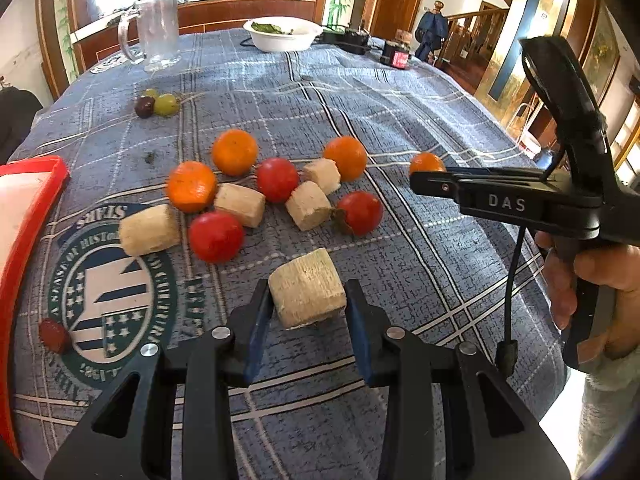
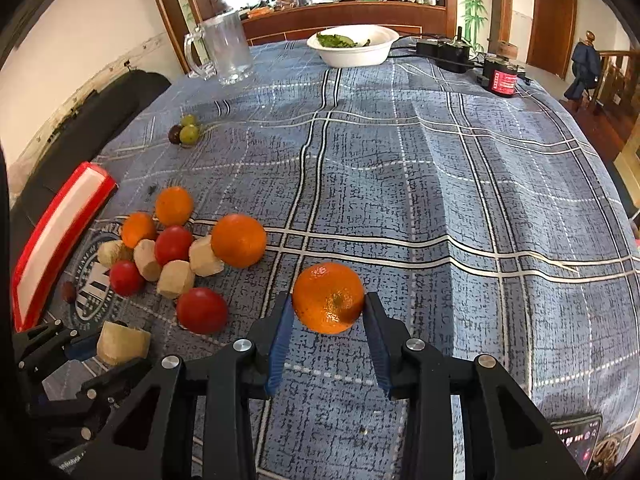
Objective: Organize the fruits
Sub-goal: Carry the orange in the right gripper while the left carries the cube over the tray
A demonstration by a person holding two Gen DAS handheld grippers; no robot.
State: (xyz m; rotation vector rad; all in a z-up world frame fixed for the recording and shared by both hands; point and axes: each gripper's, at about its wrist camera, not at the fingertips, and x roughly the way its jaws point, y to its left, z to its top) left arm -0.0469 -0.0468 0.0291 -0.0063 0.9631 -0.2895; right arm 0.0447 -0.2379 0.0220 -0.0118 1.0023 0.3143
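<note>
My left gripper [image 1: 307,312] is shut on a pale beige chunk of cut fruit [image 1: 306,288], just above the blue plaid cloth. My right gripper [image 2: 328,320] is shut on an orange [image 2: 328,297], which also shows in the left wrist view [image 1: 426,162]. A pile lies on the cloth: three oranges [image 1: 234,152], three red tomatoes [image 1: 216,237] and several beige chunks [image 1: 240,205]. Grapes [image 1: 160,104] lie further back. A small dark red fruit [image 1: 54,336] lies at the left.
A red-rimmed tray [image 1: 36,184] sits at the left table edge. A glass mug [image 1: 154,32], a white bowl of leaves [image 1: 283,34] and black devices [image 2: 500,76] stand at the far end. A phone [image 2: 576,438] lies at the near right.
</note>
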